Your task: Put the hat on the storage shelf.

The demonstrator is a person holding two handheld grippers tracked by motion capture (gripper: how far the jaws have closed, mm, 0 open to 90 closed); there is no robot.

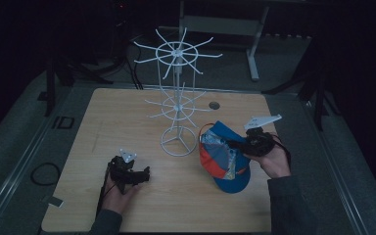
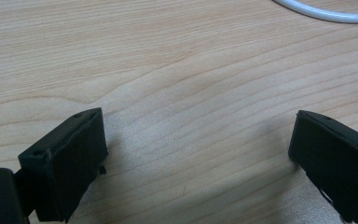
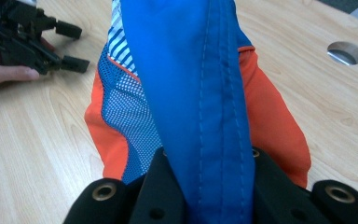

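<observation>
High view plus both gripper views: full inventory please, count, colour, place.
cap: 1, blue, orange and patterned mesh, table right of centre, held off the wood.
wire rack: 1, white, two tiers of prongs, round base at table centre.
table: 1, light wood, cable hole near the far edge.
left gripper: 1, black, fingers apart over bare wood, near left.
right gripper: 1, black, fingers pinching the cap's blue fabric.
hands: 2, one on each gripper.

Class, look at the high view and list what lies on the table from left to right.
Left gripper → white wire rack → blue and orange cap → right gripper, shut on the cap.
</observation>
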